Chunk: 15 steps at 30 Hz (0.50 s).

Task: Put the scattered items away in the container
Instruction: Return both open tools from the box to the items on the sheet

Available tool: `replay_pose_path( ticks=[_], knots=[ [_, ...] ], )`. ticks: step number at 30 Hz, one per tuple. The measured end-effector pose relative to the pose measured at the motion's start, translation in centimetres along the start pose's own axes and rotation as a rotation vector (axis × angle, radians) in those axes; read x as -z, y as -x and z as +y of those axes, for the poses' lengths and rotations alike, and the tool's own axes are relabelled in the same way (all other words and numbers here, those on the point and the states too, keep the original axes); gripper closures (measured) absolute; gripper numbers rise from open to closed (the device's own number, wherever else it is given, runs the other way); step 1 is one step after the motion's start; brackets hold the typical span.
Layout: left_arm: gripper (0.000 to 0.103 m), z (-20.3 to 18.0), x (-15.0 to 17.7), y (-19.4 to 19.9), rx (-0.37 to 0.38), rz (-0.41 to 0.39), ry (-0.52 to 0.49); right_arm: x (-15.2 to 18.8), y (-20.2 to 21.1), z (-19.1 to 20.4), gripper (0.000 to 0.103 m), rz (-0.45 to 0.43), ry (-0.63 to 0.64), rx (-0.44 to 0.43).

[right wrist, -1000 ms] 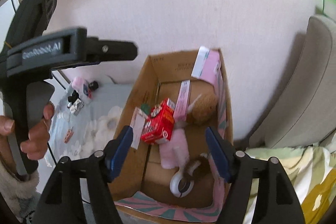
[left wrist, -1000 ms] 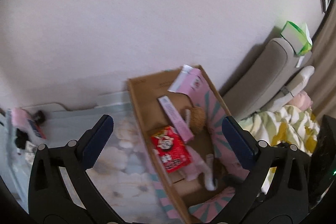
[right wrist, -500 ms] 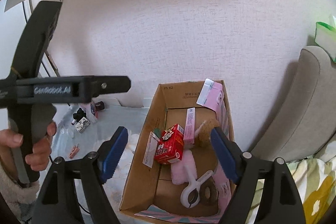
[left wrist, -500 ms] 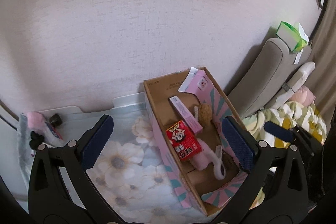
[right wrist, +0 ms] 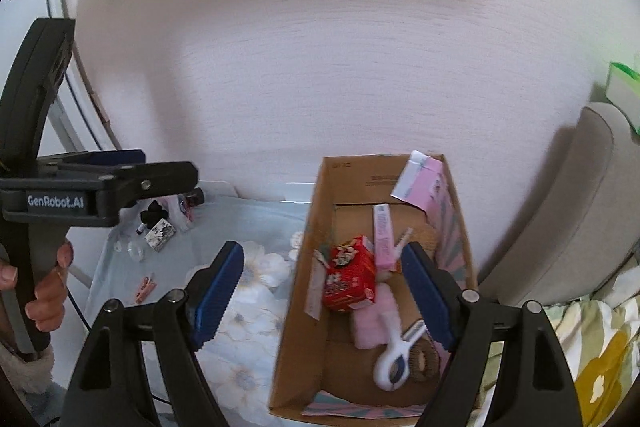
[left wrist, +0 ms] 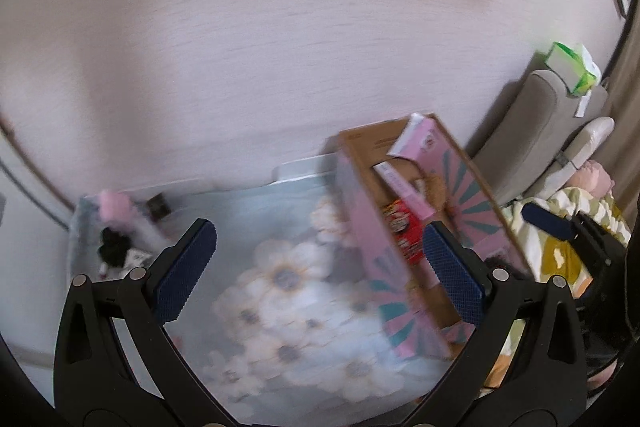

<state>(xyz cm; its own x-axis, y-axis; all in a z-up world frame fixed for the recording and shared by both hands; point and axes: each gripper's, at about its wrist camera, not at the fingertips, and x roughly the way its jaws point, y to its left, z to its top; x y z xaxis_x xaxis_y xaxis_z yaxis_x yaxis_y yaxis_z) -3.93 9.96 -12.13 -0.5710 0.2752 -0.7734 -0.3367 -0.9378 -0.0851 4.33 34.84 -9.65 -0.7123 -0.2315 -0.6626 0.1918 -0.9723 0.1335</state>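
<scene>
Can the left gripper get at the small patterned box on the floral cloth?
Probably yes: the left gripper is open and empty, and the patterned box sits uncovered on the cloth, with small items close by.

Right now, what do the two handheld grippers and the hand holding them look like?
Both grippers, left gripper and right gripper, have black plastic bodies, silver pivot screws and blue ribbed finger pads. The left one's side reads "GenRobot.AI" in white. The person's bare left hand shows a fuzzy cream sleeve cuff.
</scene>
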Motion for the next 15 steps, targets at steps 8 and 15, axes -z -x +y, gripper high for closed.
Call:
replay_pose_path(
  ticks=[8, 15],
  knots=[
    [0.000, 8.7, 2.5, 3.1, -0.088, 0.011, 0.106, -0.4, -2.3, 5.1, 0.025, 0.030, 0.076, -0.076],
    [0.000, 16.1, 4.9, 4.9, -0.221, 0.022, 0.185, -0.6, -5.4, 10.9, 0.025, 0.070, 0.150, -0.173]
  ],
)
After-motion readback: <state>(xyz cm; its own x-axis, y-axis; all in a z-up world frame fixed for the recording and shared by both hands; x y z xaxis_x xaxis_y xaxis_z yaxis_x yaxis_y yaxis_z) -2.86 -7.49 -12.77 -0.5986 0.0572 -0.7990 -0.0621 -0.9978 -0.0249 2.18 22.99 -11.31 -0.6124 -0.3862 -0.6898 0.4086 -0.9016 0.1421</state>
